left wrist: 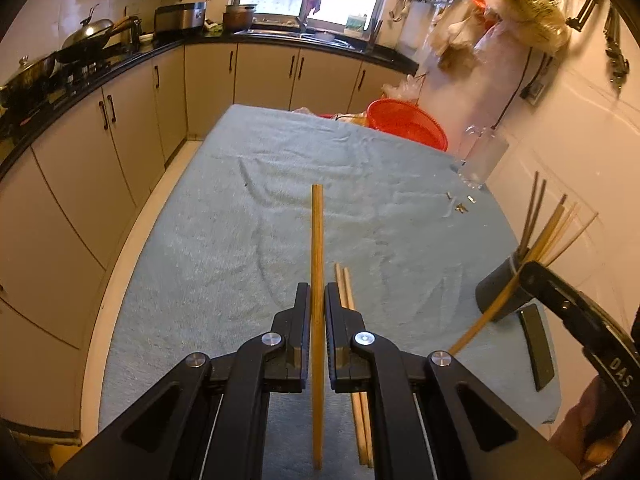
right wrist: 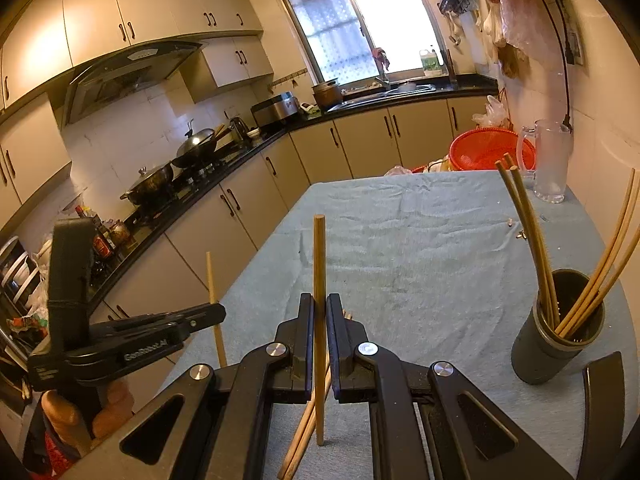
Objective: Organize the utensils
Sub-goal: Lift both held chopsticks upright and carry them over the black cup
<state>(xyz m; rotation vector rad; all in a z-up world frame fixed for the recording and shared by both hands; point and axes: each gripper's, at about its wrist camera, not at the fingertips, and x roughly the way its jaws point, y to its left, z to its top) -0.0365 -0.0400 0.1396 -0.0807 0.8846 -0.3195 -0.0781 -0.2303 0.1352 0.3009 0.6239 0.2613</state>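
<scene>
**Ana:** Gripping one chopstick each, both claws are loaded! The left gripper (left wrist: 317, 300) has its jaws closed to a sliver on a chopstick (left wrist: 317, 240) that runs straight up to twelve o'clock in its own view.

**Ben:** Same story on the other side. The right gripper (right wrist: 320, 312) is pinched tight around a second chopstick (right wrist: 319, 264), also pointing at twelve. In that view the left claw shows at eight o'clock, its stick poking upward.

**Ana:** Moving outward: two loose chopsticks (left wrist: 345, 284) lie on the blue towel (left wrist: 240, 220), just beside the left claw's right finger and running under it.

**Ben:** And the dark holder cup (right wrist: 558, 344) stands at three o'clock from the right claw, near but apart, with a fan of chopsticks in the cup (right wrist: 532, 240) leaning on its rim.

**Ana:** So where does the job stand?

**Ben:** Well past halfway, I'd judge. Several sticks are already housed; two are in the air and the pair on the towel is left. The count in the cup I can't make out for sure.

**Ana:** Far end, a red basket (left wrist: 408, 122) and a glass jug (right wrist: 554, 168), well apart from the action.
</scene>
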